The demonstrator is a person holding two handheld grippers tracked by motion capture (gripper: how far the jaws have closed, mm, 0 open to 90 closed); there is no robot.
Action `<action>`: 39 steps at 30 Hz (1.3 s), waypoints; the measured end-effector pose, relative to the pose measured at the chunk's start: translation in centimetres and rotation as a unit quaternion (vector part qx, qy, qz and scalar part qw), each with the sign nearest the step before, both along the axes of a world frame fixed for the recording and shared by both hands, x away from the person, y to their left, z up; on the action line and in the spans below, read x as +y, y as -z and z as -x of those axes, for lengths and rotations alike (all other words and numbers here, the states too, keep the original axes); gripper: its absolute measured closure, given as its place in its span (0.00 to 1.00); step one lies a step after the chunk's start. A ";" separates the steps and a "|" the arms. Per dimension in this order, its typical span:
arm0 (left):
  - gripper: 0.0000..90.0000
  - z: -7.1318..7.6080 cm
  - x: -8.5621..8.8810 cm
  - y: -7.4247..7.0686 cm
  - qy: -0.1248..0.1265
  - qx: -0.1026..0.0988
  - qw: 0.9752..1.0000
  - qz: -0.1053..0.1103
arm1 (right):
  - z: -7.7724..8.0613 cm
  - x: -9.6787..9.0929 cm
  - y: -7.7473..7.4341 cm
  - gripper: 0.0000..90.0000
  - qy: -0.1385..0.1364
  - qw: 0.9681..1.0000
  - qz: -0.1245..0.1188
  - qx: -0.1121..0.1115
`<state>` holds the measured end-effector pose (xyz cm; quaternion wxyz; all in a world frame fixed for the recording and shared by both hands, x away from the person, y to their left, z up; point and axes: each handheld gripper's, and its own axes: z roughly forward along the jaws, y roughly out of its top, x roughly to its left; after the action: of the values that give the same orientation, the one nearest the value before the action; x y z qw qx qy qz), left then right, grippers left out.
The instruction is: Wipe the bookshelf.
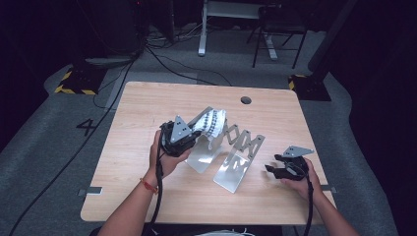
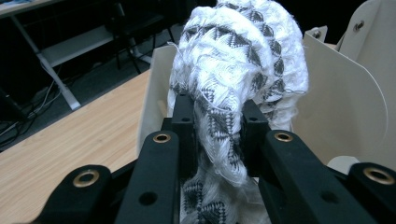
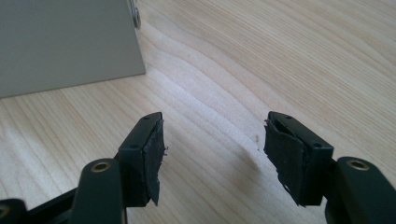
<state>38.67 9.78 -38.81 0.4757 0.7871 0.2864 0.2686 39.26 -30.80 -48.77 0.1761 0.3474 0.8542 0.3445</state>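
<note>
Clamped between the black jaws of the left gripper (image 2: 214,126) is a white knitted cloth (image 2: 238,65) patterned with dark grey triangles; the pads press into its bunched folds from both sides. In the high view the left gripper (image 1: 189,132) is lifted off the wooden table (image 1: 147,118), and the cloth (image 1: 212,124) drapes over the top of an expandable metal rack (image 1: 236,157), whose two flat end plates are joined by a crisscross lattice. Seen along the jaws, the cloth sits between two pale plates (image 2: 345,98) of that rack, its bulk rising above the fingertips.

Farther to the right, the right gripper (image 1: 273,164) rests low near the table's edge, just beside the rack's nearer end plate but apart from it. Its jaws stand wide apart with nothing between them; bare wood grain shows in the gap (image 3: 212,149), and worn dark pads (image 3: 152,158) line the inner faces. A grey plate corner (image 3: 70,42) lies ahead.
</note>
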 end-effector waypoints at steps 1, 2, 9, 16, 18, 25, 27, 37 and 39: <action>0.83 -0.1 -0.3 0.2 0.001 0.003 1.000 -0.004 | 0.1 0.0 0.0 0.43 0.000 1.000 0.002 -0.001; 0.83 -0.3 -0.6 0.4 0.006 0.006 1.000 -0.006 | 0.2 0.0 0.0 0.43 -0.001 1.000 0.002 -0.001; 0.83 -1.1 -1.7 2.4 0.016 0.030 0.999 -0.017 | 0.5 -0.1 -0.1 0.43 -0.003 1.000 0.000 -0.007; 0.84 -1.5 -2.9 5.2 0.028 0.058 0.996 -0.068 | 0.7 0.0 -0.1 0.42 -0.008 1.000 0.000 -0.010; 0.84 -1.6 -3.2 6.0 0.030 0.066 0.994 -0.081 | 0.7 0.0 -0.1 0.42 -0.008 1.000 -0.002 -0.007; 0.84 -2.6 -2.7 7.6 0.039 0.089 0.992 -0.079 | 0.5 0.2 0.6 0.41 -0.015 1.000 -0.002 0.005; 0.84 -2.6 -2.8 7.9 0.036 0.086 0.992 -0.085 | 0.5 0.4 0.6 0.41 -0.016 1.000 -0.001 0.004; 0.84 -2.7 -3.8 10.4 0.046 0.116 0.984 -0.129 | 0.6 0.5 0.7 0.41 -0.016 1.000 -0.001 0.009; 0.84 -2.7 -3.9 10.9 0.049 0.119 0.982 -0.139 | 0.5 0.5 0.7 0.41 -0.018 1.000 -0.001 0.008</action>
<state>41.39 5.83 -49.67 0.3364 0.8851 0.2617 0.1869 38.72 -30.25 -49.49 0.1625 0.3353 0.8611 0.3459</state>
